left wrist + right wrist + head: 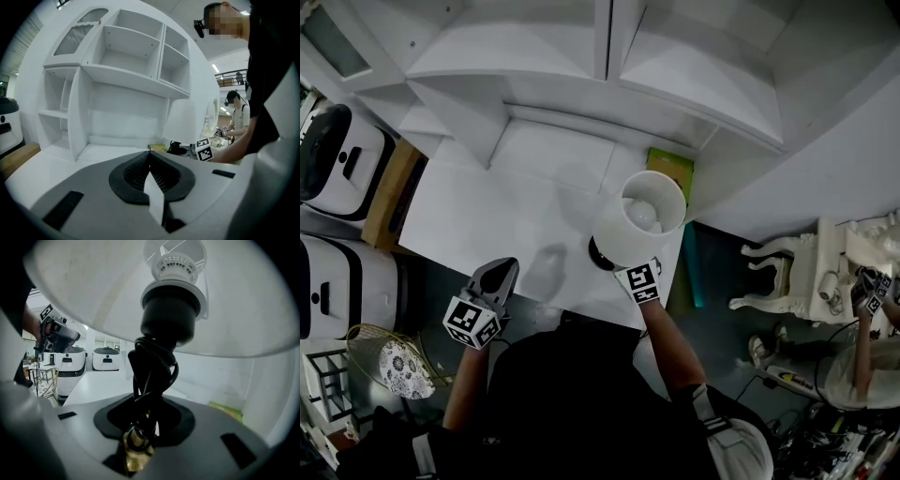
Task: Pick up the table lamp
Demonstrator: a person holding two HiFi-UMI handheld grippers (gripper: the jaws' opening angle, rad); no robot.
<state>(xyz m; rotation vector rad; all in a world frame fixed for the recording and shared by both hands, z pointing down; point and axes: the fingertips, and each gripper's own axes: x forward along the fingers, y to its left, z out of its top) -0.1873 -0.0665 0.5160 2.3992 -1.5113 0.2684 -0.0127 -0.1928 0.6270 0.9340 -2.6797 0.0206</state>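
Bright, even light falls from overhead, so the white table (487,216) and shelf unit (581,56) look nearly washed out in the head view, with one soft grey shadow near the table's front edge. Both gripper views bow strongly towards their edges and go black in the corners. In the right gripper view the table lamp (243,310) fills the top as a pale glow, and its cord (150,366) is a dark, soft-focus silhouette.

White bench (487,216), white shelf unit (534,56) standing at its back. Flat green board (670,167) at bench's far right corner. White-and-black machines (337,164) left.
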